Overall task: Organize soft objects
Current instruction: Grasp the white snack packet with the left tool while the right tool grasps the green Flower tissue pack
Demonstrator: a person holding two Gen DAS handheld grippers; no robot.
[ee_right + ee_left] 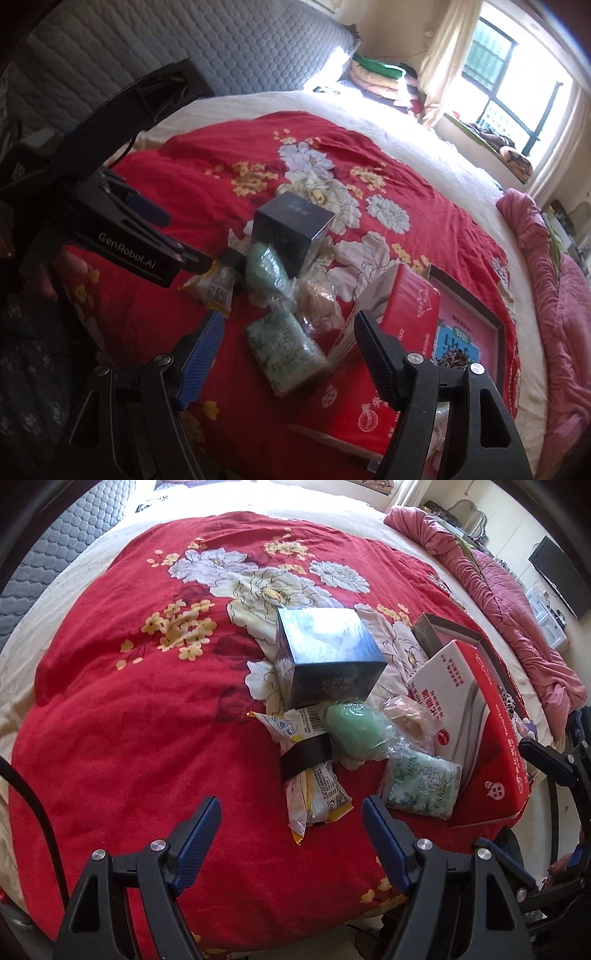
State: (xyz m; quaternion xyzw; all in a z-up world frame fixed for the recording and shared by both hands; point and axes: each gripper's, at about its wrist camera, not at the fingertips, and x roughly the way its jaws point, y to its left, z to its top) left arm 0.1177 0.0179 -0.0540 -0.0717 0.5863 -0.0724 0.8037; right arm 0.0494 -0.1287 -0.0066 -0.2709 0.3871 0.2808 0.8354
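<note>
We see a bed w/ a red plush blanket (pixel 129 709) printed w/ white and yellow flowers, and a small heap of things on it.

Our left gripper (pixel 291 827) hangs above the blanket's near part, jaws spread wide, nothing btwn the blue ribbed pads (pixel 201 834). Just ahead of it lies a white-and-yellow snack packet (pixel 317 794) w/ a black band across it. In the right wrist view the left gripper (pixel 188 254) shows from the side, its tip near that packet (pixel 218 291).

Our right gripper (pixel 291 347) is also spread wide and empty. Btwn and just beyond its pads lies a soft green floral tissue pack (pixel 286 354) marked "Flower".

The tissue pack (pixel 421 786) leans against a red cardboard box (pixel 498 775), which holds a white tissue carton (pixel 447 701). Behind the tissue pack sits a pale green egg-shaped sponge in clear wrap (pixel 354 727), touching a beige sponge in crinkled clear plastic (pixel 410 716) beside it. A dark blue glossy cube box (pixel 325 657) stands behind both.

A pink quilted cover (pixel 517 609) lies bunched along the bed's right edge. A grey quilted headboard (pixel 221 55) and a sunlit window (pixel 517 85) show in the right wrist view.
</note>
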